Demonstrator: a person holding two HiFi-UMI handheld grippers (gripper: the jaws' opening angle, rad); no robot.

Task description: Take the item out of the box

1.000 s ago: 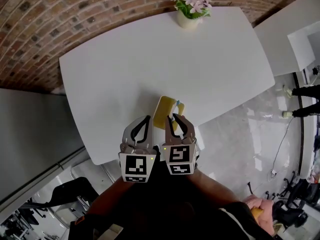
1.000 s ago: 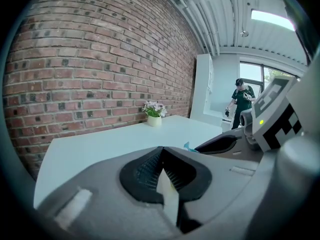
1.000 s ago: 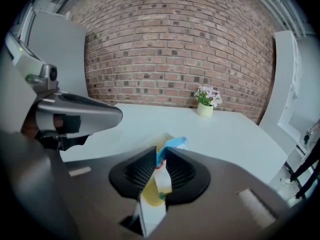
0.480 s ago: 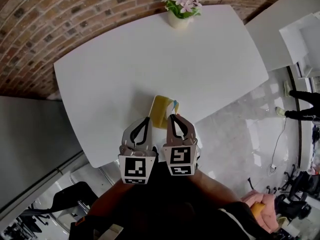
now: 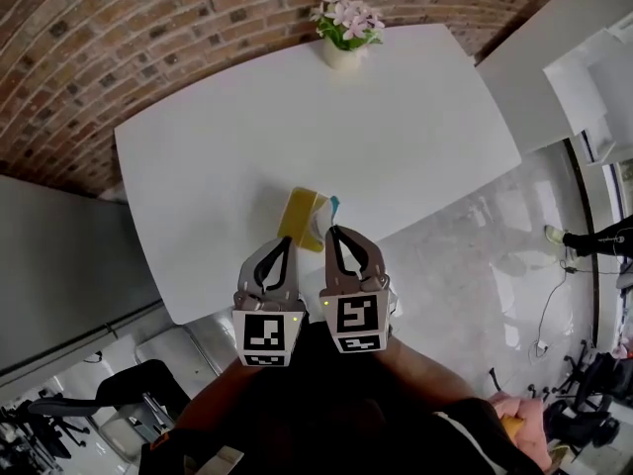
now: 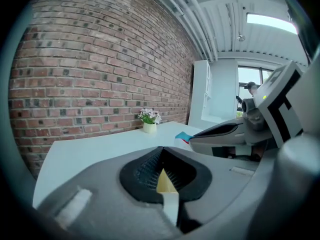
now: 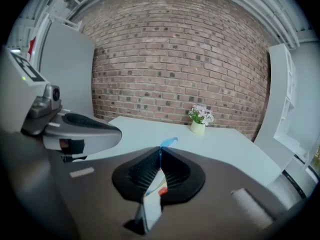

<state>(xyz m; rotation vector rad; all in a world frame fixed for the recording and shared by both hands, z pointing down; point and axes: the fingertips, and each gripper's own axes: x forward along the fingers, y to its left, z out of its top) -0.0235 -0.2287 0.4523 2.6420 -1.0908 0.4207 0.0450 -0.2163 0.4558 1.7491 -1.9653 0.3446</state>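
Observation:
A flat yellow box (image 5: 299, 216) lies near the front edge of the white table (image 5: 396, 137). My left gripper (image 5: 282, 244) is shut on the box's near end; in the left gripper view a yellow edge (image 6: 164, 180) sits pinched between the jaws. My right gripper (image 5: 333, 233) is shut on a thin white item with a blue tip (image 5: 327, 209) that sticks out at the box's right side. In the right gripper view the item (image 7: 155, 188) stands on edge between the closed jaws, its blue tip (image 7: 169, 143) poking out past them. How far the item is still inside the box is hidden.
A small pot of pink flowers (image 5: 343, 30) stands at the table's far edge, in front of a brick wall (image 5: 119, 38). A white unit (image 5: 554, 57) stands to the right across a shiny floor (image 5: 475, 265). The grippers hang just over the table's front edge.
The right gripper's jaws have closed from partly open onto the white and blue item. Both grippers stay at the box's near end.

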